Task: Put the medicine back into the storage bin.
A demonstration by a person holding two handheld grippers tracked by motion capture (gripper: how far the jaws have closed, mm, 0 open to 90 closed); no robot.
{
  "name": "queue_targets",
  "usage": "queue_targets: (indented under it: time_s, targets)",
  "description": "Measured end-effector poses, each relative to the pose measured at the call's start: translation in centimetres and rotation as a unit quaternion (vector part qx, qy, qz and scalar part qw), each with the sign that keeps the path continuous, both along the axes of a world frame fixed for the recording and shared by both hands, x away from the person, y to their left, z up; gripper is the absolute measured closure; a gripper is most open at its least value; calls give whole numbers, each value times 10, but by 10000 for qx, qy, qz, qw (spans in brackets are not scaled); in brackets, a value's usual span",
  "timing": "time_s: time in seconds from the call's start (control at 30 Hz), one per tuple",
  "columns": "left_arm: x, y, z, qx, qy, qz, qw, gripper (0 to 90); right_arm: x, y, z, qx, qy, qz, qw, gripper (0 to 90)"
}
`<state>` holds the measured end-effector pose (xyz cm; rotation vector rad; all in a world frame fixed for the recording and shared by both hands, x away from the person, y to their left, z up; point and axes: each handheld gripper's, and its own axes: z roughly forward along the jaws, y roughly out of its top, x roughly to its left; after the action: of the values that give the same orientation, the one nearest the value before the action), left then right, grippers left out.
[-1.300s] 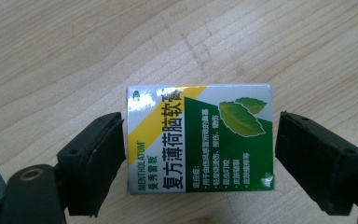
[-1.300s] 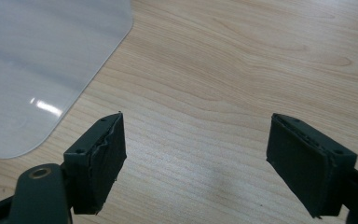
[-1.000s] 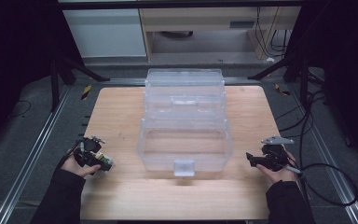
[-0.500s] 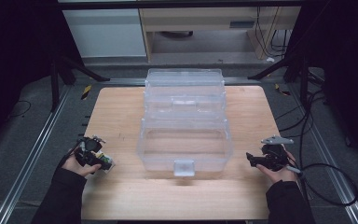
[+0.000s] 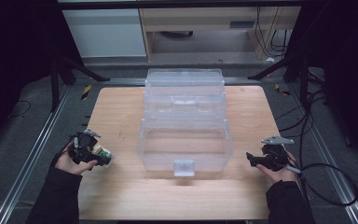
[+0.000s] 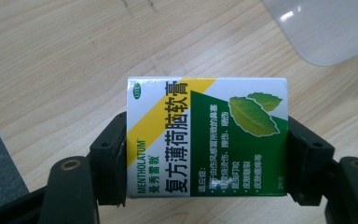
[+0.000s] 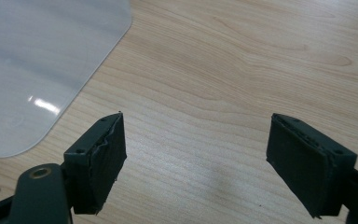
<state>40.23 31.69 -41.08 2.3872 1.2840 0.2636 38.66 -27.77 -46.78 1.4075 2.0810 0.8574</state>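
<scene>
Clearly, the left gripper (image 6: 207,154) had its two black jaws pressed against the short sides of a Mentholatum ointment box (image 6: 207,137), a white, yellow and green carton printed with green leaves and Chinese lettering. The carton sat squarely between the jaws, its printed face turned up toward the camera, with pale wooden tabletop (image 6: 51,51) beyond it. Ahead of the jaws and off to their right, a rounded corner of the clear plastic storage box (image 6: 326,28) came into the left gripper view. From the high view, this left gripper (image 5: 103,157) was held near the table's left edge, the carton (image 5: 101,153) at its tip, well apart from the storage box (image 5: 185,140), which stood open in the middle of the table.

The right gripper (image 7: 196,163) had its jaws spread wide with nothing between them, only bare wood beneath. Ahead of its left jaw lay a rounded corner of the same clear box (image 7: 37,60). From above, this right gripper (image 5: 251,159) sat near the table's right edge, pointing toward the box.
</scene>
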Motion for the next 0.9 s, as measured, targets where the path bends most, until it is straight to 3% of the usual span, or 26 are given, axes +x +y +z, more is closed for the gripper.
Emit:
queue_targets:
  time_s: [0.7,0.9]
  targets:
    - [-3,-31,29,-151,-312,-398,9986,295,0,0,0,19,-21,-11,10000,195]
    - [-3,-35,46,-280,-510,-432,9974,295,0,1,0,-3,-22,-10,10000,193]
